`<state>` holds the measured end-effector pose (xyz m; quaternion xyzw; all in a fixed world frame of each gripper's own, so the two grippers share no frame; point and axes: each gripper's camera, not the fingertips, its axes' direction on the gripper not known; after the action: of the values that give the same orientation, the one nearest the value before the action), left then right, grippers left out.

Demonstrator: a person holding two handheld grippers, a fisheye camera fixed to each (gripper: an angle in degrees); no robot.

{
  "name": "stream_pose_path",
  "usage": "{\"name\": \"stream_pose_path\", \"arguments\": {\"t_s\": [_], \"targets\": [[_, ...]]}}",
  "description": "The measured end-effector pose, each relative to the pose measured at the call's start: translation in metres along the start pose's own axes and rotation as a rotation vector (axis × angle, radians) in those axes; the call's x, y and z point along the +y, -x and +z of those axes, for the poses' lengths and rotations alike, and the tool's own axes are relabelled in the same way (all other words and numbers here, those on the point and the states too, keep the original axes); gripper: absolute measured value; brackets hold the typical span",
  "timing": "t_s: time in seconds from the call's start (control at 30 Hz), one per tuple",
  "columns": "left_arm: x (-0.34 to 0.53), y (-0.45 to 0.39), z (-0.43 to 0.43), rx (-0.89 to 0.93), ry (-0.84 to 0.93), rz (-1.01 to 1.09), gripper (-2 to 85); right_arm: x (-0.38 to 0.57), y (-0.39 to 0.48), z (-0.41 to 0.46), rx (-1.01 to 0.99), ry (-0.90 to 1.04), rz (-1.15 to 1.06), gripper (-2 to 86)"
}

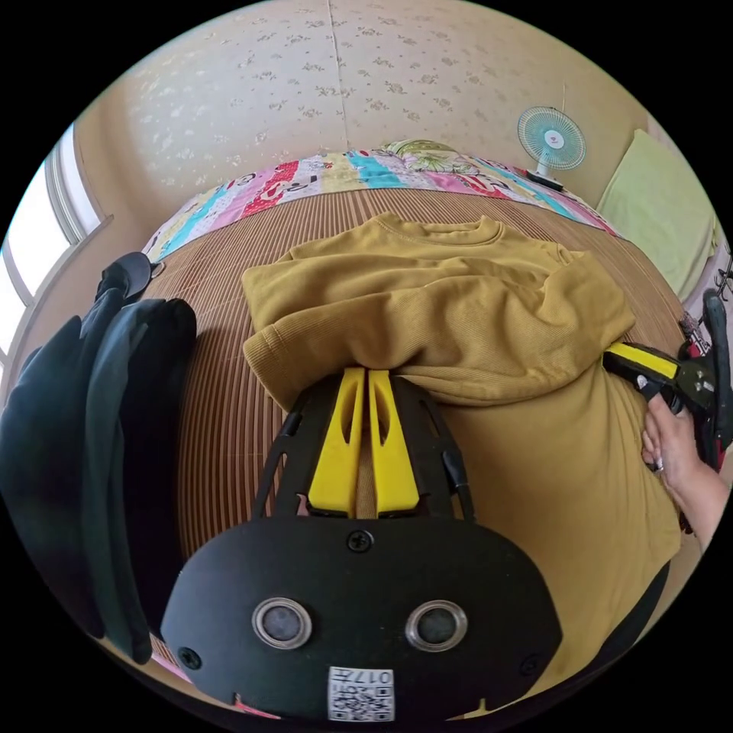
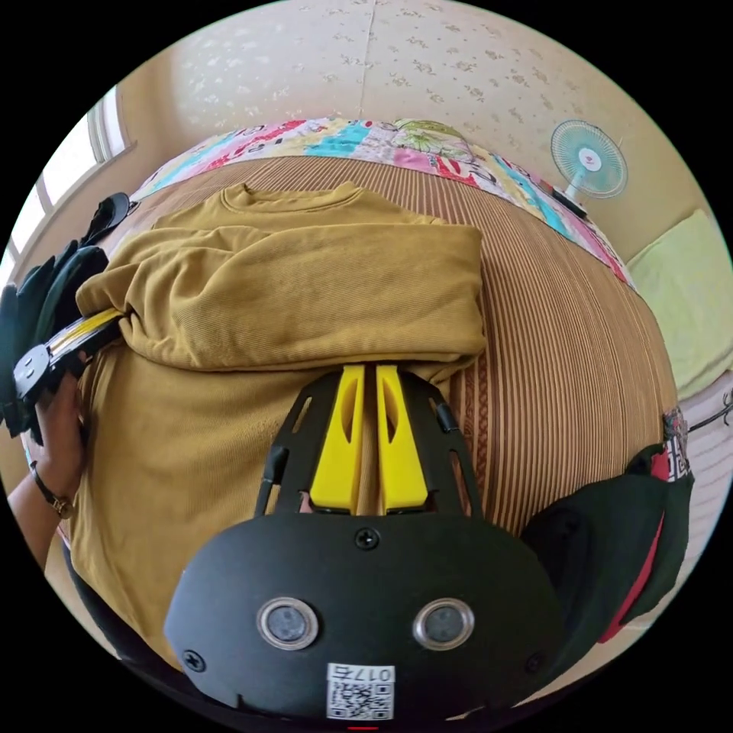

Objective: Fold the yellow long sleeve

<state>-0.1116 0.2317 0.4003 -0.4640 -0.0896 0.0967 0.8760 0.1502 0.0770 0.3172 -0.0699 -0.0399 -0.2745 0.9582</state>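
Here we pinch the yellow long sleeve (image 1: 458,321) with the left gripper (image 1: 368,376). Our right gripper (image 2: 370,370) clamps its fold too, jaws narrow.

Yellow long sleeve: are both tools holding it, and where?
Yes. The left tool and right tool each pinch the folded-over edge of the yellow long sleeve, at opposite sides.

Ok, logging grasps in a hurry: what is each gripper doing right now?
Left gripper: shut on the yellow long sleeve, at a folded edge.
Right gripper: shut on the same shirt's fold.
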Motion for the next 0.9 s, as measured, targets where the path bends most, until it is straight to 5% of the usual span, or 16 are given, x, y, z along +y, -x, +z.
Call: {"name": "stream_pose_path", "arguments": {"t_s": [0.1, 0.23, 0.37, 0.43, 0.77, 0.9], "targets": [[0.0, 0.0, 0.002, 0.004, 0.0, -0.001, -1.0, -0.006, -0.016, -0.02, -0.102, 0.2, 0.004, 3.4], [-0.001, -0.001, 0.004, 0.0, 0.001, 0.001, -1.0, 0.105, -0.012, -0.102, -0.189, -0.084, 0.038, 4.0], [-0.002, -0.001, 0.006, -0.009, -0.002, 0.004, -1.0, 0.195, 0.004, -0.092, -0.109, -0.041, 0.05, 6.1], [-0.003, -0.001, 0.007, -0.012, -0.003, 0.007, -1.0, 0.238, 0.001, -0.089, -0.121, -0.226, 0.003, 5.6], [-0.011, 0.009, 0.0, 0.002, 0.018, -0.002, -1.0, 0.237, -0.011, -0.087, -0.06, -0.209, -0.007, 4.1], [0.06, 0.019, -0.062, 0.163, -0.076, -0.077, -0.9, 0.239, -0.012, -0.092, 0.004, -0.235, -0.025, 3.8]]}}
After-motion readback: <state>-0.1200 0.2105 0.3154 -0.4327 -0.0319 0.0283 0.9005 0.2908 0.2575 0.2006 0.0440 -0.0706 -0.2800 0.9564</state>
